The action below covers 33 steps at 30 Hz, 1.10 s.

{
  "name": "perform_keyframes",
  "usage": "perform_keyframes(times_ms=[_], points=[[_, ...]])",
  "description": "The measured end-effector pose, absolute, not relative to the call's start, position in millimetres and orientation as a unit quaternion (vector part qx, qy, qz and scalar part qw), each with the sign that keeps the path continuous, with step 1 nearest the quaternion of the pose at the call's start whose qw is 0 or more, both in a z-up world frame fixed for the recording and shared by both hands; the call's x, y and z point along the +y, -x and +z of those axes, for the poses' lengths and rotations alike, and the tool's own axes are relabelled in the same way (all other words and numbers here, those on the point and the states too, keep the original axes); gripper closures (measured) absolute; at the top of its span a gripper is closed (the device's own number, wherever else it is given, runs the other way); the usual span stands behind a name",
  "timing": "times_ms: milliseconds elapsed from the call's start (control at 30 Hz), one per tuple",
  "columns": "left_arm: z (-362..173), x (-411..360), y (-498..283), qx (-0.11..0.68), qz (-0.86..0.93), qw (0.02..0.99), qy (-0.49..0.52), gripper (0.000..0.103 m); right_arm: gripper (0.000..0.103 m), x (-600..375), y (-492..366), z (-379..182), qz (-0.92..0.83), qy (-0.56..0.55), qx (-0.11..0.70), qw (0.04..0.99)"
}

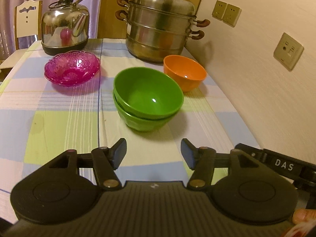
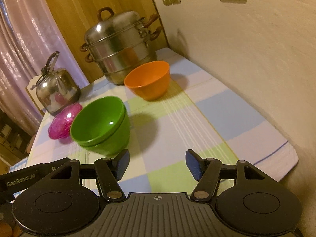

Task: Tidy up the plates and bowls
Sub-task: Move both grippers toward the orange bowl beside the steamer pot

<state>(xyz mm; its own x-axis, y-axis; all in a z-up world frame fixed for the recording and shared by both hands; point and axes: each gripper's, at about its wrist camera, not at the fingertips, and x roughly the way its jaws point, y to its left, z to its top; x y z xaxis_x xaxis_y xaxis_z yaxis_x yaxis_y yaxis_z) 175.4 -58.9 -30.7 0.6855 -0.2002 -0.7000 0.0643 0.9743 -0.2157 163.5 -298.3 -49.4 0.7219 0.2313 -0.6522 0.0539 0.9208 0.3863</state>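
Observation:
Two green bowls (image 1: 148, 100) sit nested, the upper one tilted in the lower, mid-table on a checked cloth. An orange bowl (image 1: 184, 72) stands just behind them to the right. A pink glass dish (image 1: 72, 69) lies to their left. My left gripper (image 1: 153, 152) hangs open over the cloth in front of the green stack, nothing between its fingers. In the right wrist view the green bowls (image 2: 100, 124) are close on the left, the orange bowl (image 2: 148, 81) further back, the pink dish (image 2: 63, 121) partly hidden behind the green. My right gripper (image 2: 157, 163) is open and empty.
A steel steamer pot (image 1: 160, 29) and a kettle (image 1: 65, 25) stand at the table's far end. A wall with sockets (image 1: 288, 51) runs along the right side. A white chair (image 1: 27, 21) is beyond the far left corner. The cloth's near right edge (image 2: 276, 152) shows.

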Motion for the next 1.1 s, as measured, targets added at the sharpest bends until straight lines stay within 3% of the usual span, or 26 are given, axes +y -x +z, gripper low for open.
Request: perform_keyframes(times_ms=[700,1100], points=[[-10,-63,-177,0.376,-0.102,0.916,0.094,0.035,0.04,-308,-153,-24,0.053,-0.2,0.361,0.909],[22,-65,-271,0.379,-0.144,0.913,0.037,0.035,0.04,-335,-219,-6,0.058,-0.197,0.362,0.909]])
